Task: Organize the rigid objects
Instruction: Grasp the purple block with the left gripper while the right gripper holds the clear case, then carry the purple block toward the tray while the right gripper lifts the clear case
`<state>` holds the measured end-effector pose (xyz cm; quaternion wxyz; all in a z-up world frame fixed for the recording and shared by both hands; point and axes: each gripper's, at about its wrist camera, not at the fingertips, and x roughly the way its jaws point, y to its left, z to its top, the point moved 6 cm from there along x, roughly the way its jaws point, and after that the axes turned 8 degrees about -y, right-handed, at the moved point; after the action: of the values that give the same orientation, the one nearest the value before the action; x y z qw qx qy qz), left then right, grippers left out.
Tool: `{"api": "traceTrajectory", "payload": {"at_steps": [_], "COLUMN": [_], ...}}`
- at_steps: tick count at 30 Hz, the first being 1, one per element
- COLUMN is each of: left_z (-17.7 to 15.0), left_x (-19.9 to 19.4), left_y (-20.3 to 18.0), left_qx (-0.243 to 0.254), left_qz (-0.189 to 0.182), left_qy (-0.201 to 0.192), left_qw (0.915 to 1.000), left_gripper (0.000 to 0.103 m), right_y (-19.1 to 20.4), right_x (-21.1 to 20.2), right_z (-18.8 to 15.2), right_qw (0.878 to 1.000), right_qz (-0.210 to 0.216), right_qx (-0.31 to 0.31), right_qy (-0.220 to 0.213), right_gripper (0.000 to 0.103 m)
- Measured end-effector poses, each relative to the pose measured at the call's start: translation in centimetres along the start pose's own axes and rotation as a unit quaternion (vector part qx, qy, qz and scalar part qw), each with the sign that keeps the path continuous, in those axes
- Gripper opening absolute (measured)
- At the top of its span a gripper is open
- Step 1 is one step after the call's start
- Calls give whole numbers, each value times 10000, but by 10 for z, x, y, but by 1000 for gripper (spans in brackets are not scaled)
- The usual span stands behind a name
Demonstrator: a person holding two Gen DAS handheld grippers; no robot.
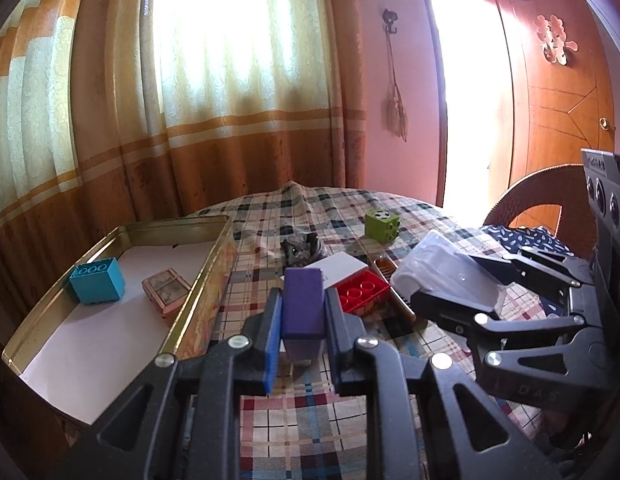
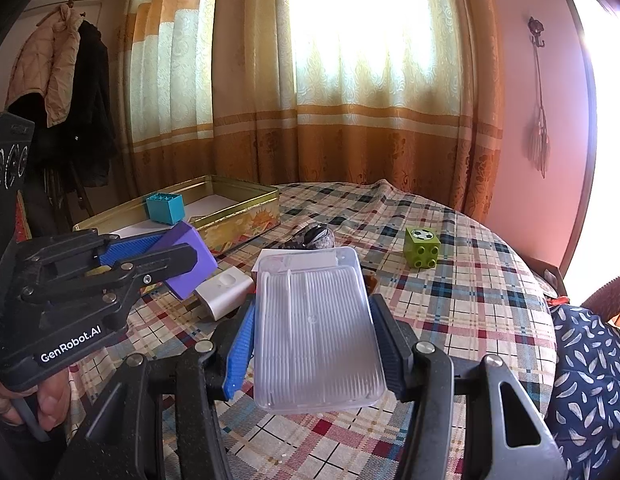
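My left gripper (image 1: 302, 316) is shut on a purple block (image 1: 303, 304), held above the checked tablecloth just right of the gold tin tray (image 1: 198, 312). The tray holds a teal brick (image 1: 96, 280) and a small pink box (image 1: 166, 290). My right gripper (image 2: 315, 328) is shut on a clear ribbed plastic box (image 2: 315, 332), held over the table. In the right wrist view the left gripper (image 2: 150, 258) with the purple block (image 2: 190, 258) is at the left, near the tray (image 2: 246, 216). The right gripper also shows in the left wrist view (image 1: 469, 280).
On the table lie a red brick (image 1: 361, 290), a white box (image 1: 345, 268), a green cube (image 1: 382, 225), a brown comb-like item (image 1: 389, 276) and a dark crumpled item (image 1: 300, 250). A wicker chair (image 1: 545, 196) with blue fabric stands at the right.
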<state>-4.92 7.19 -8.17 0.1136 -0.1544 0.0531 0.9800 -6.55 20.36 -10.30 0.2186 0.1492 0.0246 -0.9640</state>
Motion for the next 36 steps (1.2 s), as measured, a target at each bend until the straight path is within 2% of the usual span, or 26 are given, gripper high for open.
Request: {"api": "traceTrajectory", "payload": {"at_steps": [25,31,36], "left_z": [3,5,8], "left_x": [-10,-13,-16], "left_y": [3,8,16], "left_qx": [-74,-185,-339], "left_qz": [-39,-25,69], "left_qy": [-300,-404,-539], "left_qw": [9995,9990,9979], "left_gripper": [18,18,18], "right_y": [2,2,0], "right_x": [-6,-11,-7], "right_z": [2,3,3], "right_qw": [9999,9996,9999], "right_qz": [21,37,29], "right_qx": [-61,-56,42], "right_qy": [-142,-276,-159], "right_gripper": [56,56,56]}}
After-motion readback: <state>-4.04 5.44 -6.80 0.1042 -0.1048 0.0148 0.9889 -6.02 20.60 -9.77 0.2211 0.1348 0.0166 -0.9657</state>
